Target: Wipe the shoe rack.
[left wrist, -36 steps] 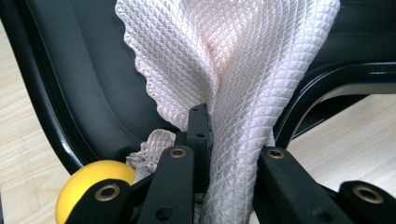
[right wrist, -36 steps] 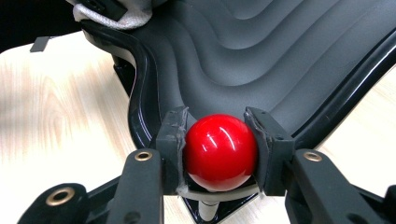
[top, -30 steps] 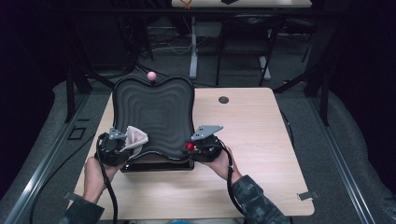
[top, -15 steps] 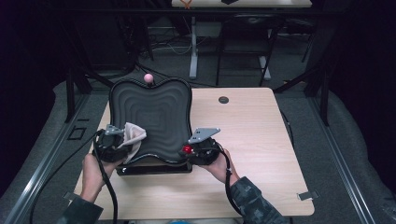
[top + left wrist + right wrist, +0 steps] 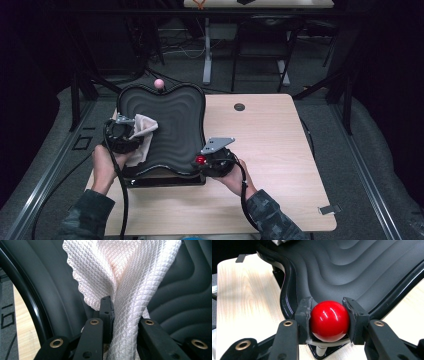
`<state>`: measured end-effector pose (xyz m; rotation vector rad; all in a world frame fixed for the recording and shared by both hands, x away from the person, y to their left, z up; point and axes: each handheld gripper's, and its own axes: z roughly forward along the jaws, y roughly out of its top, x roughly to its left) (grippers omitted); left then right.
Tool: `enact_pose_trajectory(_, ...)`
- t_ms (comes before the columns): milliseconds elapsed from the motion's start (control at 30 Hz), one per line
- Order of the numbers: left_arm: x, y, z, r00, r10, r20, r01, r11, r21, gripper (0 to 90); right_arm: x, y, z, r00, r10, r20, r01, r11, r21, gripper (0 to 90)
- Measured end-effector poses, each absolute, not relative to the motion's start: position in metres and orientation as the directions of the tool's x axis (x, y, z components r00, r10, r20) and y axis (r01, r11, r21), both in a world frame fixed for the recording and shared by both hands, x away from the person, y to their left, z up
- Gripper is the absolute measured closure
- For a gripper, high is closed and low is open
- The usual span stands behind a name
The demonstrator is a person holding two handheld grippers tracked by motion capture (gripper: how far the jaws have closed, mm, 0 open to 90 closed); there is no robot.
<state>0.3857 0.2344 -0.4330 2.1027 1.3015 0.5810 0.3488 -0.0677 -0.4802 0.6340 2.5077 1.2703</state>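
Wood table (image 5: 280, 150), L tongs (image 5: 122, 315) pinching cloth (image 5: 125, 272) — R tongs (image 5: 329, 315) gripping red ball (image 5: 329, 320), prob. a knob

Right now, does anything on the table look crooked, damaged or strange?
Nothing looks damaged or spilled. The black wavy board hangs over the table's left edge. The left gripper pinches a bunched white cloth against it; the right gripper clamps its red ball knob.

Wood table (image 5: 270, 150): black ridged tray (image 5: 175, 120), small black disc (image 5: 239, 107).
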Motion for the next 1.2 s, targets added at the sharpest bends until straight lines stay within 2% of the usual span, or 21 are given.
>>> enact_pose_trajectory(733, 0.433, 0.223, -0.408, 0.409, 0.910, 0.072, 0.619, -0.335, 0.711, 79.2, 0.349, -0.067, -0.482, -0.871, 0.490, -0.034, 0.256, 0.511, 0.820, 60.0)
enact_pose_trajectory(1200, 0.460, 0.213, -0.394, 0.384, 0.915, 0.122, 0.599, -0.348, 0.721, 77.4, 0.349, -0.068, -0.482, -0.870, 0.492, -0.031, 0.259, 0.509, 0.821, 60.0)
